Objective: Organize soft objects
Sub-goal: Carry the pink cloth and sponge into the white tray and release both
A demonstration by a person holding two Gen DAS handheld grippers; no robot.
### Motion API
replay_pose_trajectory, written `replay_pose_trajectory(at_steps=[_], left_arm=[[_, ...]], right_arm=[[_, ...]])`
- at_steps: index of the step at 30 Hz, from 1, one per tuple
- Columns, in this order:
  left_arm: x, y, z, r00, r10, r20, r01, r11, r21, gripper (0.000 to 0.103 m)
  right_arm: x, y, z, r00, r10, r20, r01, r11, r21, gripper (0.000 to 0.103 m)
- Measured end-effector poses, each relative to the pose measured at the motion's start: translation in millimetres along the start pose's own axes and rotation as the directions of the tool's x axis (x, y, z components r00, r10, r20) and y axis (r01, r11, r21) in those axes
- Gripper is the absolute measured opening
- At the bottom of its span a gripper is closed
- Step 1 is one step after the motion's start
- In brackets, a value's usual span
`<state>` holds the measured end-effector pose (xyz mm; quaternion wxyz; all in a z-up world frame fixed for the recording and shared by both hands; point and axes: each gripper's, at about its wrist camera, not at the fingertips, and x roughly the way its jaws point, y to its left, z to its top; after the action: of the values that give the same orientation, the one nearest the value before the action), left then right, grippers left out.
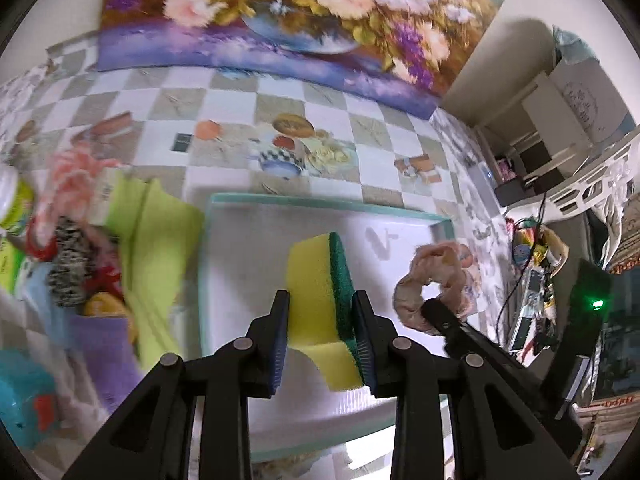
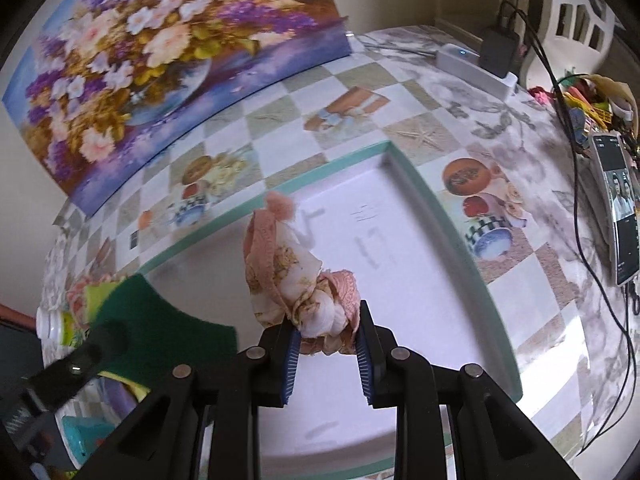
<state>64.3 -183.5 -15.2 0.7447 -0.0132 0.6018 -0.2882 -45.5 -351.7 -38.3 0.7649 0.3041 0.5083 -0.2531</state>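
Left gripper [image 1: 322, 332] is pinching a yellow sponge with a green scouring side [image 1: 320, 304], both blue pads pressed flat against it, held above the white tray with the teal rim [image 1: 320, 202]. Right gripper [image 2: 328, 344] is clamped on a pink floral scrunchie [image 2: 298, 276] that sticks up from its jaws, also over the tray, toward its right part. Off the tray's left edge sits a blurry heap of soft stuff: lime-green cloths [image 1: 156, 240], a purple cloth [image 1: 108, 344], some black-and-white knit thing [image 1: 70, 264]. Behind the tray, a flower painting [image 1: 288, 16] leans on the wall.
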Motion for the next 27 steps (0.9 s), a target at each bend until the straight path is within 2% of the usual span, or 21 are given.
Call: replay_pose_trajectory(at_steps=[3,8,11,18,23,26,27], left_arm=[[13,1,3,0.999,0.033,0.011,-0.033,0.999,0.008,0.032],[20,10,8,0.998,0.046,0.045,-0.046,0.999,-0.001,0.036],[22,19,10,0.995,0.085,0.047,-0.085,0.996,-0.009,0.039],[41,28,8,0.991,0.135,-0.004,-0.135,0.991,-0.005,0.04],[48,14,4,0.988,0.157,-0.007,-0.157,0.986,0.053,0.04],[47,13,4,0.989,0.149,-0.014,-0.148,0.988,0.049,0.043],[45,13,5,0.988,0.154,-0.011,-0.153,0.987,0.049,0.046]], right_arm=[[4,-8,3,1.0,-0.018,-0.004,0.018,1.0,0.01,0.027],[14,-12,5,0.999,-0.019,-0.027,0.019,1.0,0.019,0.029],[18,-9,3,0.999,-0.023,-0.039,0.024,1.0,0.011,0.029],[20,-2,-1,0.999,-0.032,-0.043,0.031,0.999,-0.014,0.03],[19,0,-2,0.998,-0.044,-0.045,0.043,0.999,-0.027,0.03],[20,1,-2,0.997,-0.051,-0.05,0.05,0.998,-0.032,0.038],[20,2,-2,0.997,-0.053,-0.052,0.051,0.998,-0.033,0.046]])
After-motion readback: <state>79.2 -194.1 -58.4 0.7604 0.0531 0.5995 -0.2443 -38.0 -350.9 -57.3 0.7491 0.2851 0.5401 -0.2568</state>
